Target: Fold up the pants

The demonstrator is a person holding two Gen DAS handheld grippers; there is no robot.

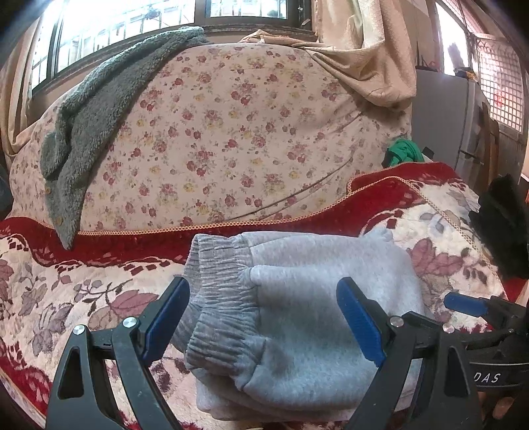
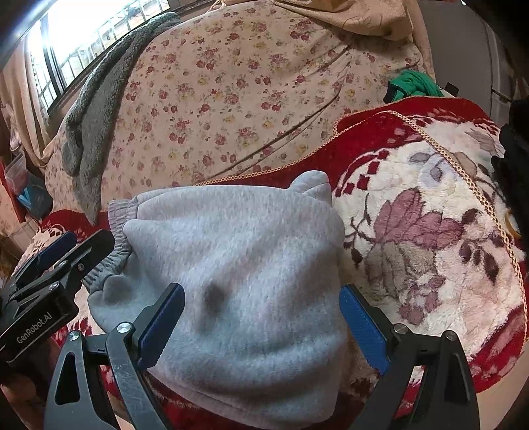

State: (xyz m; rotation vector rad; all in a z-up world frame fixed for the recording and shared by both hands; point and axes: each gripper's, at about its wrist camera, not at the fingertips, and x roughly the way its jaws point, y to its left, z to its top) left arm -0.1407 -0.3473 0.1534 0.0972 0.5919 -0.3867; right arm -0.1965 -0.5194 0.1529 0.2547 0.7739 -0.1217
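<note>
1. Red floral blanket (image 2: 429,231): covers the bed and serves as the landmark here.
2. Grey pants (image 2: 238,264): lie on the blanket's middle, already folded into a compact bundle, ribbed cuffs (image 1: 224,297) at its left end.
3. Handling, judged: soft, thick fleece, light, limp, not slippery; layers may slide apart. Best taken at the folded edge or the firmer cuffs.
4. Left claw (image 1: 264,317): spread wide over the bundle, pinching nothing.
5. Right claw (image 2: 261,324): likewise spread, empty.

Home living room, floral-covered sofa (image 1: 231,132), red flowered blanket (image 1: 66,291), beige curtains (image 1: 363,49), barred window (image 1: 132,20)
</note>
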